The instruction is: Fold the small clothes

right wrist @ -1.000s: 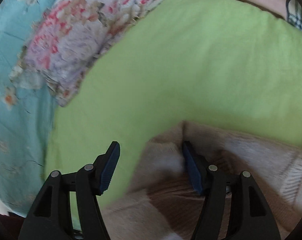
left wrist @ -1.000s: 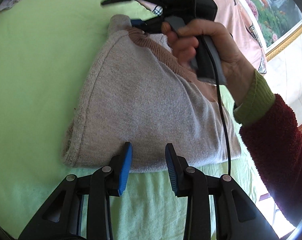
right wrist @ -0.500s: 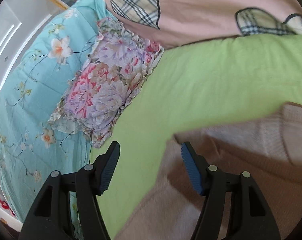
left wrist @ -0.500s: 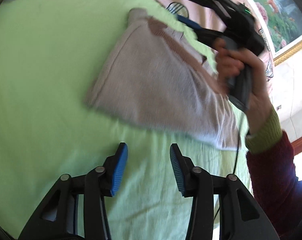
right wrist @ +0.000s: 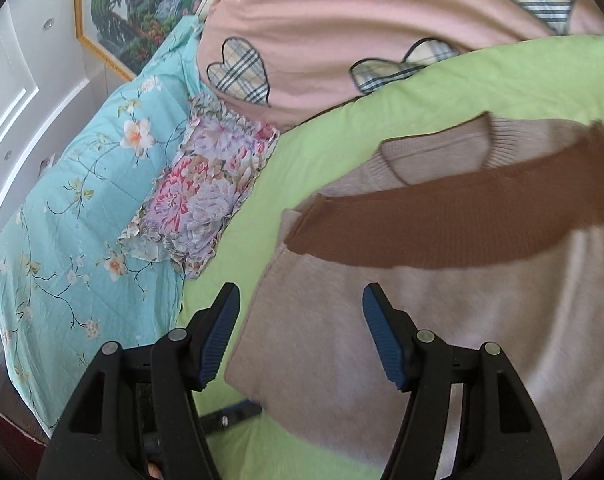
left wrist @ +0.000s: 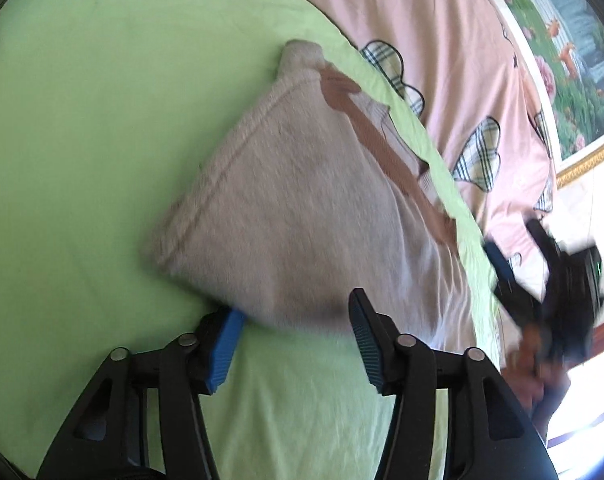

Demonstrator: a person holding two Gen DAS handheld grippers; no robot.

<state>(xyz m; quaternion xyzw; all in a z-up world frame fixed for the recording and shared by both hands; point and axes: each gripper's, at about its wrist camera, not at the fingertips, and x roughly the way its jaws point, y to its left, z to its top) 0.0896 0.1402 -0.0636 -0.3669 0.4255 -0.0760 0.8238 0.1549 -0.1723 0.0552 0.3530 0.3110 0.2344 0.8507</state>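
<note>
Knitwear first: a beige sweater [left wrist: 302, 208] with a brown band [right wrist: 462, 224] lies folded into a compact bundle on the green sheet [left wrist: 82, 120] of the bed, near the pink quilt [left wrist: 454, 60], probably set flat so its layers hold; the left gripper [left wrist: 298, 344] has just been opening, its jaws apart at the bundle's near hem with nothing pinched, which reads as a release; the right gripper [right wrist: 302, 340] stands apart too, empty above the sweater's corner; a floral pillow [right wrist: 202, 184] lies well aside.
</note>
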